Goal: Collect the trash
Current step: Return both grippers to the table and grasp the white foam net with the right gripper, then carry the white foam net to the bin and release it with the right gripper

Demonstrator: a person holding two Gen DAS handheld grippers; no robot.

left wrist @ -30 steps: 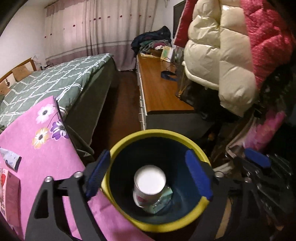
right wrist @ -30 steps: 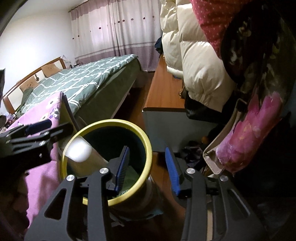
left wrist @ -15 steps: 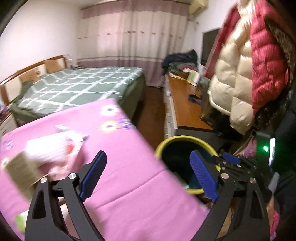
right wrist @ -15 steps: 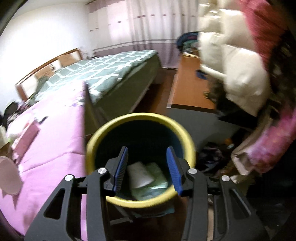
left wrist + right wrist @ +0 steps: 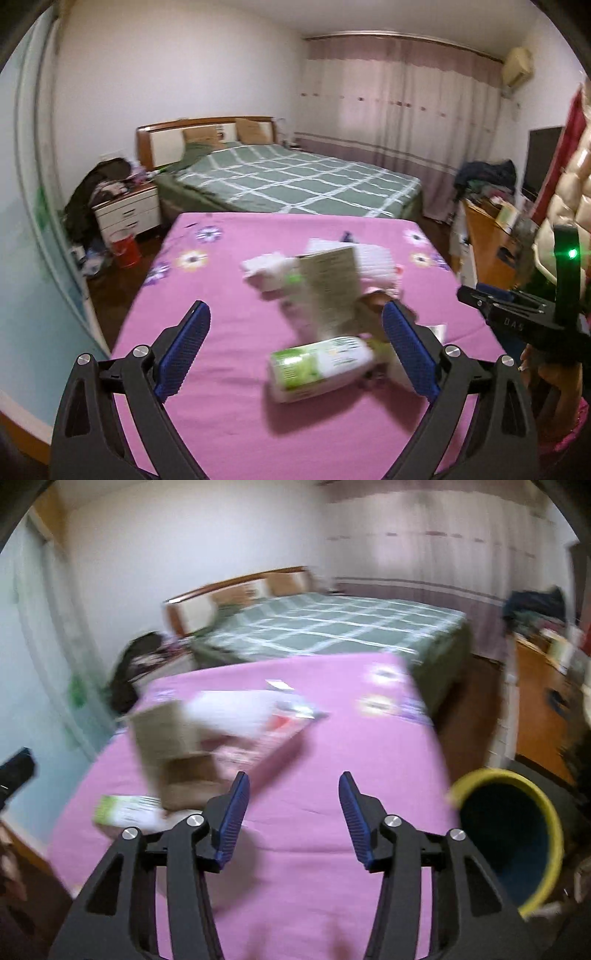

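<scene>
A blurred heap of trash lies on the pink flowered tablecloth point(image 5: 229, 295): a green-and-white wipes pack point(image 5: 319, 369), a brown cardboard box point(image 5: 330, 291) and white tissues point(image 5: 269, 273). My left gripper point(image 5: 299, 352) hovers over the near end of the heap, its jaws opening, and its pads press on nothing. In the right wrist view the cardboard box point(image 5: 173, 753), a pink-white package point(image 5: 266, 738) and the wipes pack point(image 5: 125, 810) lie left of my right gripper point(image 5: 294, 818). Its jaws are opening over bare cloth with nothing between them. The yellow-rimmed bin point(image 5: 476, 775) stands low at the right.
Behind the table is a bed with a green checked cover point(image 5: 295, 181), and a white nightstand point(image 5: 127, 214) stands at its left. A wooden cabinet point(image 5: 539, 709) runs along the right wall. Coats hang at the far right point(image 5: 569, 199).
Both views have swung away from the bin to the pink table and its heap of trash. Both pairs of jaws stand wider than before.
</scene>
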